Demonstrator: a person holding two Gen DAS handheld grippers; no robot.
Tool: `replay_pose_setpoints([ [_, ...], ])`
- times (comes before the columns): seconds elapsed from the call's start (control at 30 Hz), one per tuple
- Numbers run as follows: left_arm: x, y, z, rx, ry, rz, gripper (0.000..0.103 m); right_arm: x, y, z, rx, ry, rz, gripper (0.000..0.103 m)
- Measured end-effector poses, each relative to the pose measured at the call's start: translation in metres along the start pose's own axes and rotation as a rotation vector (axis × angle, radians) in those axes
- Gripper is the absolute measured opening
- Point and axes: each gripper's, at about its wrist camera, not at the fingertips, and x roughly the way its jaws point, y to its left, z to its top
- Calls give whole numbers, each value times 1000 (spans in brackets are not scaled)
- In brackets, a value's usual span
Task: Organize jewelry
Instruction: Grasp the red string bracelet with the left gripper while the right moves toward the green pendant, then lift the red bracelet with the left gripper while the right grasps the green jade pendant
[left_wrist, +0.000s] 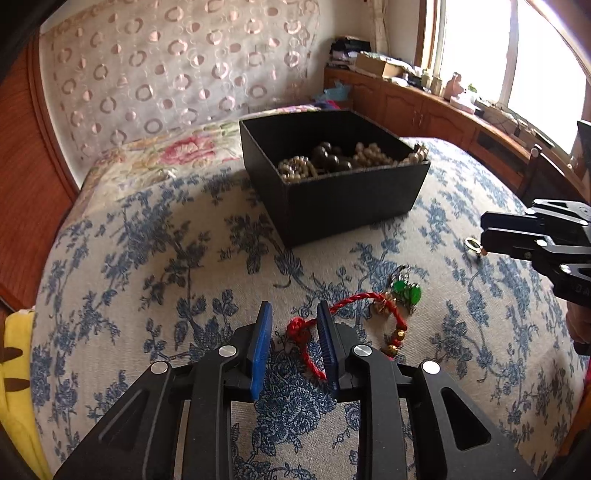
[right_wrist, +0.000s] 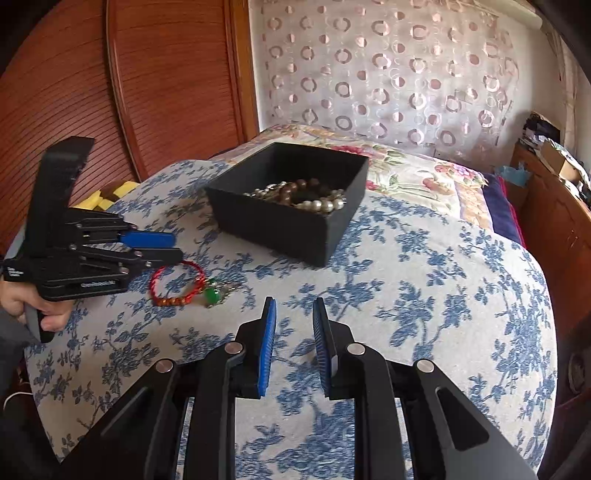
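Left gripper (left_wrist: 293, 314) hangs with jaws apart right over the red cord bracelet (left_wrist: 354, 325) on the bed (left_wrist: 147, 258), while the right gripper (right_wrist: 293, 310), also apart, sits well off it.

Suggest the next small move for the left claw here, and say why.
Probably ease the left claw forward and close it on the red braided cord bracelet. Its blue pads stand open with the bracelet's knotted end lying between the tips on the floral bedspread. The black rectangular box, already holding pearl and dark wooden beads, sits just beyond. The right claw hangs open, holding nothing.
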Motion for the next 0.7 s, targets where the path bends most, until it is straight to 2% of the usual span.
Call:
replay_pose_setpoints([
  [0.53, -3, -4, -6, 5, -9, -22, 23, -3, 17, 2, -16, -8, 28, 22],
  [0.57, -4, -4, -6, 6, -11, -19, 23, -2, 18, 2, -17, -7, 29, 23],
  [0.63, -4, -4, -7, 15, -16, -8, 11, -1, 21, 2, -17, -4, 37, 22],
  [0.7, -5, -2, -8, 6, -16, -22, 7, 1, 24, 2, -19, 0, 45, 22],
])
